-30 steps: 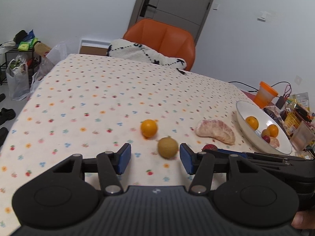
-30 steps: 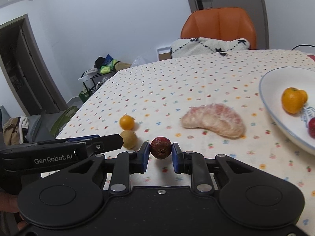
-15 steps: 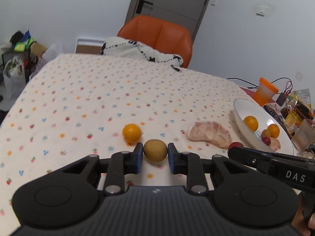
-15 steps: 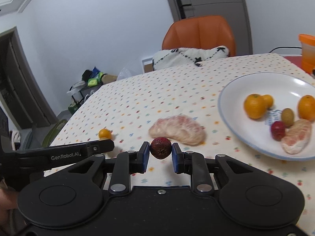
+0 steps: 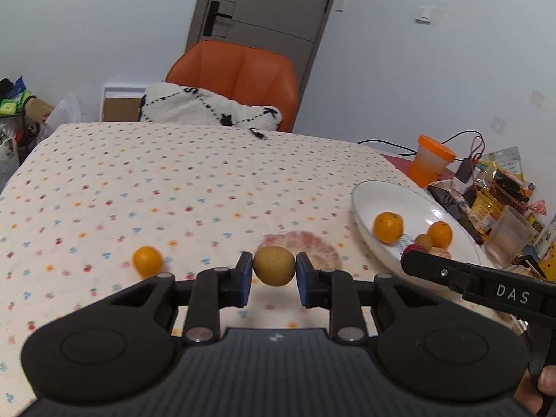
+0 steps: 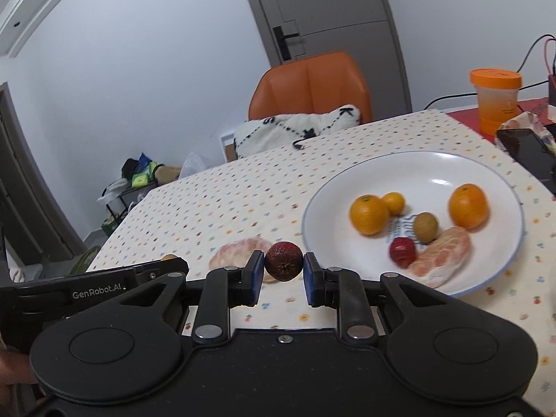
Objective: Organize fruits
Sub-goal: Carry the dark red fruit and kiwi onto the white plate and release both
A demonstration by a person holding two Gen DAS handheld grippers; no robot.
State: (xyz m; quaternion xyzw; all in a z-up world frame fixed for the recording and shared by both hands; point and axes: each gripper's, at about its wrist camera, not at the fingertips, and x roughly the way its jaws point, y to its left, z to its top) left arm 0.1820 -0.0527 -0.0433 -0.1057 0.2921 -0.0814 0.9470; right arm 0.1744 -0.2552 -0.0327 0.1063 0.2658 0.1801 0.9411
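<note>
Fruits are mid-carry toward the white plate (image 6: pixel 413 160): the left claw (image 5: pixel 274 274) is clamped on a tan round fruit (image 5: pixel 274 266), the right claw (image 6: pixel 283 272) on a dark red fruit (image 6: pixel 283 260), both held above the table (image 5: pixel 173 180). Next, each needs lowering over a bare patch of plate before the claw parts. A small orange (image 5: pixel 147 260) and pomelo segment (image 6: pixel 239 250) remain on the cloth.
</note>
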